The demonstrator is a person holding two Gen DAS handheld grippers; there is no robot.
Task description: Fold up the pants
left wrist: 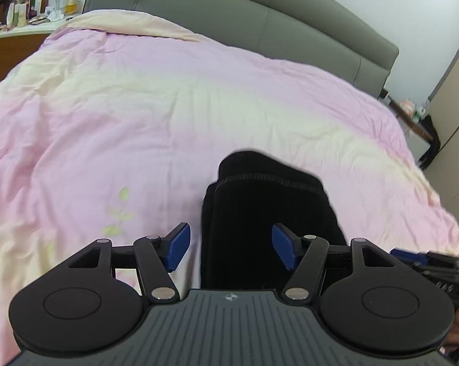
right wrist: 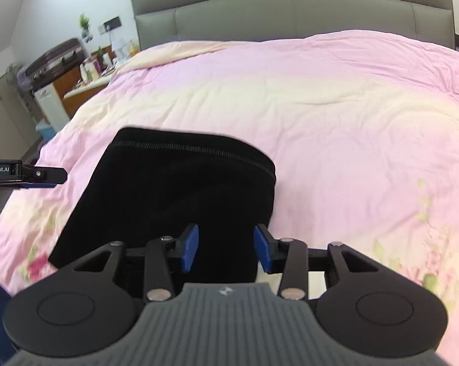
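Note:
Black pants lie folded into a compact block on the pink duvet, the stitched waistband edge on the far side. My left gripper hovers above the block's near left edge, open, nothing between its blue pads. In the right wrist view the same pants spread ahead, and my right gripper hangs over their near right corner, open with an empty gap. The left gripper's fingers show at the left edge of that view; the right gripper's fingers show at the right edge of the left view.
A grey padded headboard stands at the far end of the bed. A bedside counter with bottles and a lamp sits at the far left, a suitcase beyond it. A dark bag and small table stand right of the bed.

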